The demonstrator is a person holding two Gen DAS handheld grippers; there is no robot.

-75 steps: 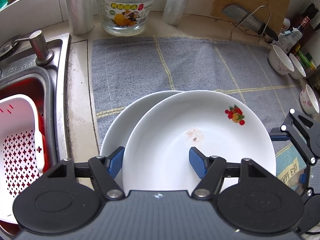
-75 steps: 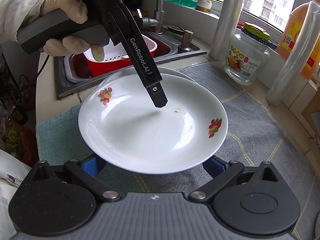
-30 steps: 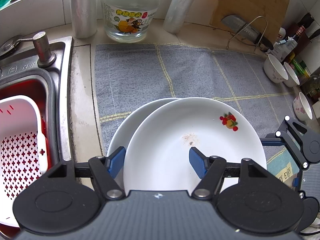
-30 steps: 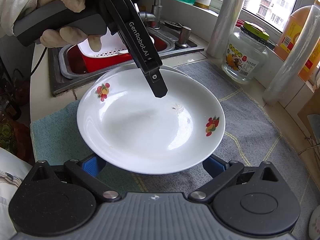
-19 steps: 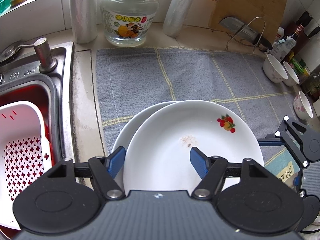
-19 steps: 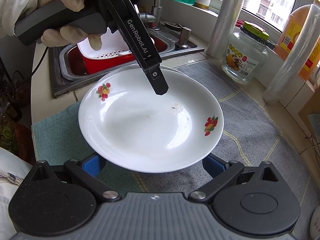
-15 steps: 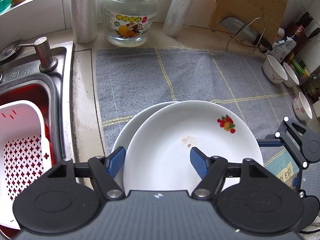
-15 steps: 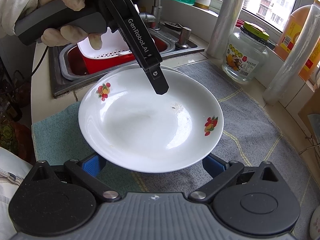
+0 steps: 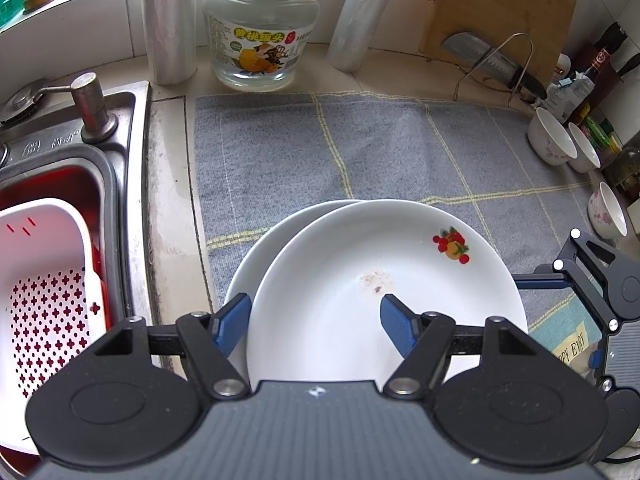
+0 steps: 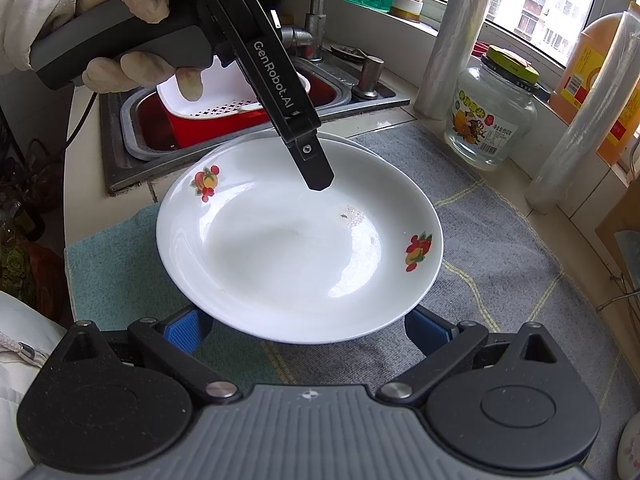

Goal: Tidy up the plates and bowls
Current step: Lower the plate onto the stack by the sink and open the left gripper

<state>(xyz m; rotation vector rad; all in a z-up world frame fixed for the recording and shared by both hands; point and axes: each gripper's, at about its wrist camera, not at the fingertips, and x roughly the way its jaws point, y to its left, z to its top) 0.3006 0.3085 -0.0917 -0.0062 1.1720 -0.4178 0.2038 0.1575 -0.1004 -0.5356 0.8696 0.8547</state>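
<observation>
Left gripper (image 9: 314,318) straddling the near rim of the upper plate (image 9: 384,288): its left pad lies outside the rim and its right pad over the plate's inner face, with the jaws partly apart, and whether the pads press on the rim cannot be told from either view. The upper plate, marked with 2 fruit motifs, lies directly ahead of this gripper and rests off-centre on a lower plate (image 9: 260,248), whose edge shows just to the left of it; both sit on the grey checked towel (image 9: 400,148) that covers the surface. Right gripper (image 10: 308,330) with jaws wide apart and nothing between its pads; the same plate's edge lies just ahead of and above its 2 blue pads, apparently without contact. In the right wrist view a gloved hand (image 10: 124,28) holds the left gripper's handle, whose finger reads "GenRobot.AI". Progress, as judged: 2 plates are stacked but not yet aligned, and 3 small bowls (image 9: 552,136) stand separately far to the right of the left gripper, so squaring the stack and gathering the bowls appear to remain. Legible writing: the glass jar (image 9: 260,36) beyond the towel bears a yellow label with Chinese characters and a peach picture, and a blue cloth (image 9: 560,340) to the right shows the fragment "PPY EV".
</observation>
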